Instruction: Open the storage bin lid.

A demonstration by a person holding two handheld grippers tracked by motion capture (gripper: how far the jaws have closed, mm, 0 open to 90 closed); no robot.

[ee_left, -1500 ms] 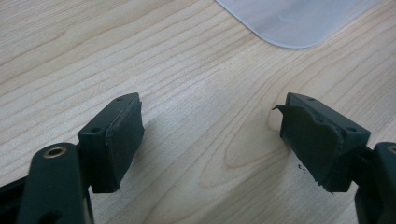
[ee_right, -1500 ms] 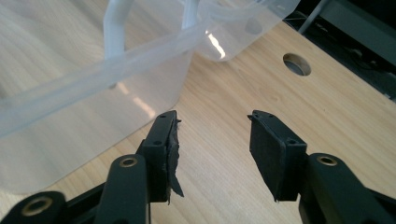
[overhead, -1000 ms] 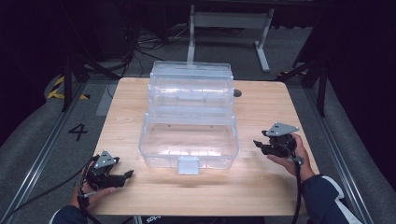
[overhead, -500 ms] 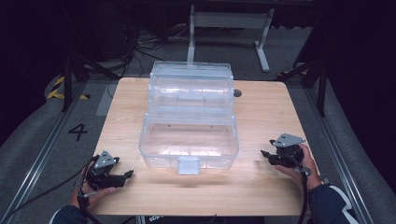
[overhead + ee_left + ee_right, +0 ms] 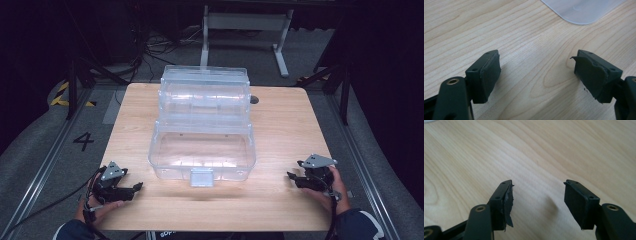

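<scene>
A clear plastic box [image 5: 202, 131] with its lid raised stands in the middle of the wooden table [image 5: 285, 120], a small latch at its front edge. My left gripper [image 5: 137, 187] rests low at the table's near left corner, open, with bare wood between its jaws; a corner of the clear box [image 5: 584, 10] shows beyond its pads. My right gripper [image 5: 290, 175] sits near the table's right front, pointing left toward the box. Its jaws have just been opening, and the right gripper [image 5: 537, 195] has only wood grain between them.
A grey metal stand [image 5: 245, 22] rises behind the table, with cables on the dark floor around it. A small dark knob [image 5: 254, 99] lies on the table just right of the box's lid. Floor rails run along both sides.
My right hand has moved down and toward the near right corner of the table, and its jaws stand wider. The left hand and the box have stayed put.
</scene>
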